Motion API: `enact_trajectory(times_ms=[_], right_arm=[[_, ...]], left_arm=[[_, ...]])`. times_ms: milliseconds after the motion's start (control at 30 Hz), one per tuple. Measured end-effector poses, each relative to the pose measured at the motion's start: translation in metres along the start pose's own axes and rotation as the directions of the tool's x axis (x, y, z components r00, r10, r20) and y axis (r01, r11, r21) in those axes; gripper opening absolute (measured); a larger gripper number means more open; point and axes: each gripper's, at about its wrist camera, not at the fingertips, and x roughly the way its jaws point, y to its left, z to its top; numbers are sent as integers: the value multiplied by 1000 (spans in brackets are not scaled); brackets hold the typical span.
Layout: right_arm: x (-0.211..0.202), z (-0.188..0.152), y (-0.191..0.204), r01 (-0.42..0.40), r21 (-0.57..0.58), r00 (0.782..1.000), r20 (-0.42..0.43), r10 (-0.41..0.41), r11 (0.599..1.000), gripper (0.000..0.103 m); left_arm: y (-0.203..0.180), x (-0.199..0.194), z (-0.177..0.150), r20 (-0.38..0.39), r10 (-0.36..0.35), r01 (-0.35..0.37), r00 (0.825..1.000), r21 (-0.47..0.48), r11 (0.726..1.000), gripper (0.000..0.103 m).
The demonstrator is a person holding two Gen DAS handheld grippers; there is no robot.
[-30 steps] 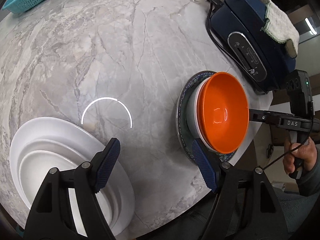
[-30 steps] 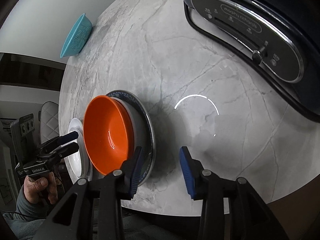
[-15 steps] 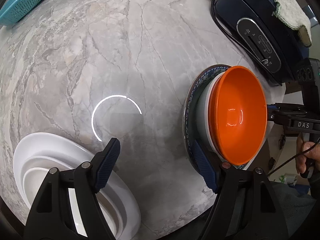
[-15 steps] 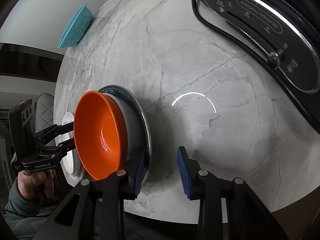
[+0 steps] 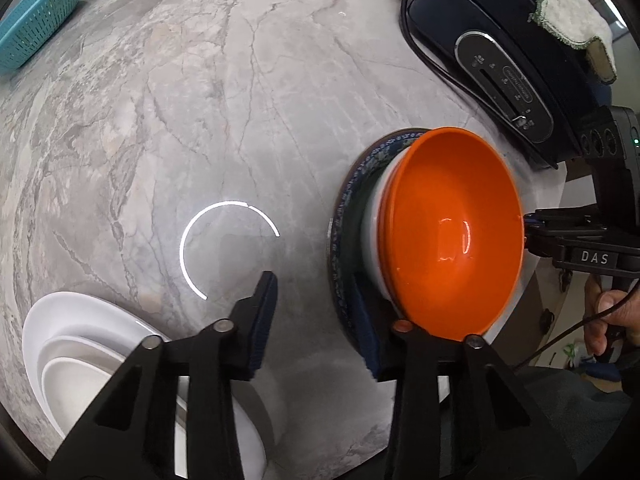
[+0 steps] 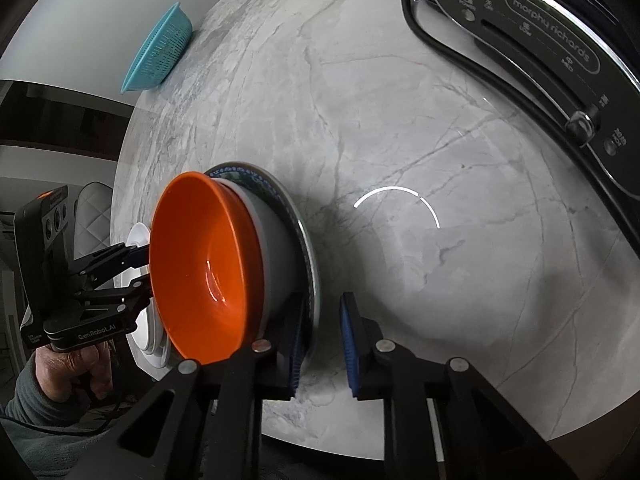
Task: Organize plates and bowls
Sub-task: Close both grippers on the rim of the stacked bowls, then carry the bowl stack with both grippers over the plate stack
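An orange bowl (image 5: 452,240) sits nested in a white bowl (image 5: 374,240) on a blue patterned plate (image 5: 340,264) near the table's edge. My left gripper (image 5: 314,292) stands at the plate's near-left rim. Its jaws are closing, with the rim just inside the right pad and the left pad still apart. My right gripper (image 6: 322,300) straddles the opposite rim of the plate (image 6: 316,280). Its jaws are closing too, and a sliver of table shows beside the rim. A stack of white plates (image 5: 80,352) lies at lower left.
A dark blue appliance (image 5: 500,40) with a cloth (image 5: 572,12) and a black cord (image 5: 420,52) stands behind the bowls. A teal basket (image 5: 36,20) sits at the far left. The marble table (image 5: 200,120) ends just below the plates. A person's hand (image 6: 76,372) holds each gripper.
My left gripper has slid right from the white plates to the patterned plate's rim, and its jaws have narrowed. The right gripper's jaws have narrowed around the opposite rim.
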Motion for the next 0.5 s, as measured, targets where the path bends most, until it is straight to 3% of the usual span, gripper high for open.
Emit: enact_trajectory(times_ms=[33,133,500], right_arm=[[0,0,1,-5,-3,1000,4,5,1000,13],[0,1,4,-7,-8,1000,11,7,1000,10],[1,0,6,-5,-2,1000,27,5,1000,10]], left_arm=[[-3,0,2,0,-6,6,1000,6,1000,19],[-10,2,8,1,-12,12,1000,11,1000,11],[-8,-3,-1,14,-7,7,1000,-11,1000,10]])
